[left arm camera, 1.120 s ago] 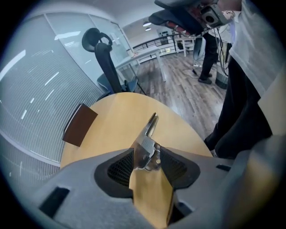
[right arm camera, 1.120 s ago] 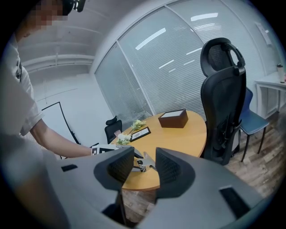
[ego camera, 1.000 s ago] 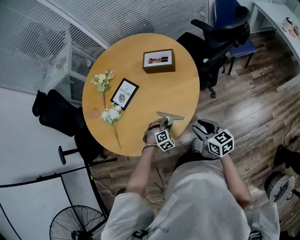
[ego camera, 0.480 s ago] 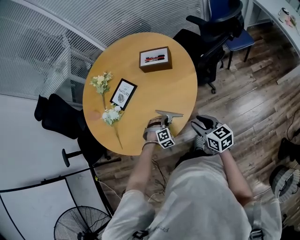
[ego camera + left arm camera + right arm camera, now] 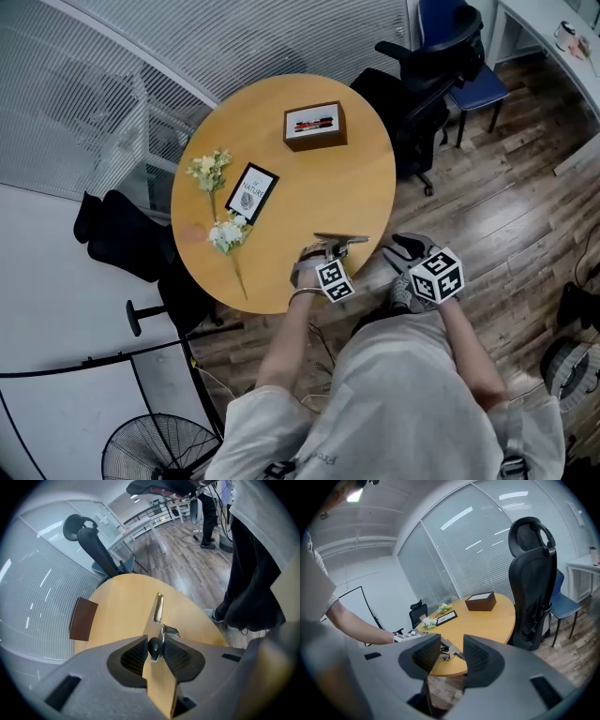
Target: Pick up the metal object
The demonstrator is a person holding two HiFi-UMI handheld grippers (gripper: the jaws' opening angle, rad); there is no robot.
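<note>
The round table (image 5: 309, 178) is pretty bare at your end. The box (image 5: 315, 125) is by the far edge, and the card (image 5: 250, 187) and flowers (image 5: 220, 230) are toward the left edge, all well apart from the metal object (image 5: 339, 239) at the near edge. Your left gripper (image 5: 154, 651) has just been closing its jaws and now clamps it. I'd say only the lift is left. Your right gripper (image 5: 451, 644) hangs off the edge, jaws wide and empty. Straight up looks free.

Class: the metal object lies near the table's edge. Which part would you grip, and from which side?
On the metal object, probably the dark knob, from above at the table's near edge: it is rounded and narrow enough to pinch, while the flat bar lies low.
</note>
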